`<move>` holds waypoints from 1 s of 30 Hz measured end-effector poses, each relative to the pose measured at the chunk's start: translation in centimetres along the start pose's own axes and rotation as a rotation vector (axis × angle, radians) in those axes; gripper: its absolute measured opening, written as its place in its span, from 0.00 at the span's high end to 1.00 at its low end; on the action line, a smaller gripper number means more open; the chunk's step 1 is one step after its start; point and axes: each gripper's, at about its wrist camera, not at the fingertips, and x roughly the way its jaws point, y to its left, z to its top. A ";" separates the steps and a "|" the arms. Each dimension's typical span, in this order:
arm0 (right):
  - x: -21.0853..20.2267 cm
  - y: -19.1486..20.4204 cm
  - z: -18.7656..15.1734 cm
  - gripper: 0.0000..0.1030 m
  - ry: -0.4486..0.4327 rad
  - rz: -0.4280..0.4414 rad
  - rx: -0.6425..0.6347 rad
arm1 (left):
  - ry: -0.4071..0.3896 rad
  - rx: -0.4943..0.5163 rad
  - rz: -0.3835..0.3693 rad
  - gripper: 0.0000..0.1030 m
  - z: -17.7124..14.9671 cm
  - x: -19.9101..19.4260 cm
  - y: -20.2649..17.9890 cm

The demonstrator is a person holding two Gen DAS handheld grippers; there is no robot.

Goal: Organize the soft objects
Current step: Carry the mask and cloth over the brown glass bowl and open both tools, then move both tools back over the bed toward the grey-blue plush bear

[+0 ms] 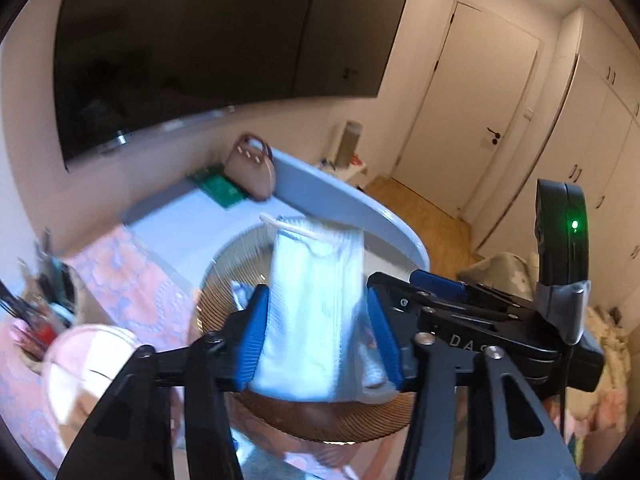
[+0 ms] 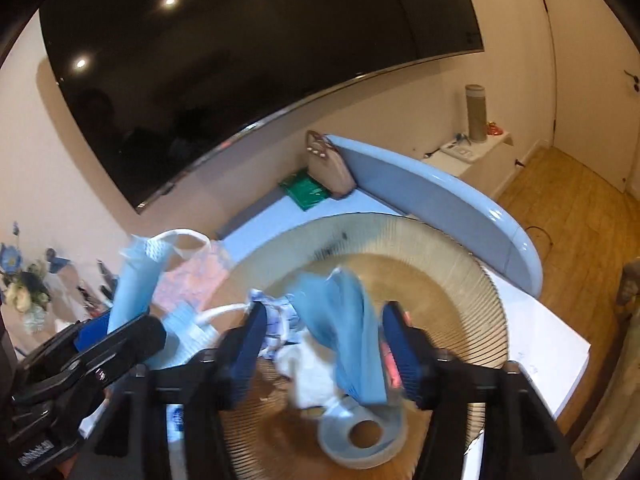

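Pale-blue pleated fabric, a face mask (image 1: 316, 312), stands upright between the blue pads (image 1: 254, 336) of the left gripper (image 1: 316, 332), both pads pressed against its sides so the jaws pinch it above the woven basket (image 1: 224, 292); its white ear loop sticks up at the top. Further right, the right gripper (image 2: 324, 352) hangs over the same basket with a second blue mask (image 2: 352, 340) between its spread pads, nearer the right one; whether they grip it I cannot tell.
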 end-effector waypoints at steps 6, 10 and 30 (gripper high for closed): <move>-1.2 -1.2 -0.5 0.43 -0.015 -0.004 0.027 | -0.036 -0.010 -0.028 0.25 -0.7 -1.6 0.0; -3.0 -0.5 -0.8 0.43 -0.043 0.005 0.013 | -0.060 -0.017 -0.011 0.25 -1.1 -4.0 0.3; -8.7 18.9 -9.6 0.38 -0.060 0.362 -0.454 | -0.343 -0.328 0.438 0.25 -13.5 -28.9 12.4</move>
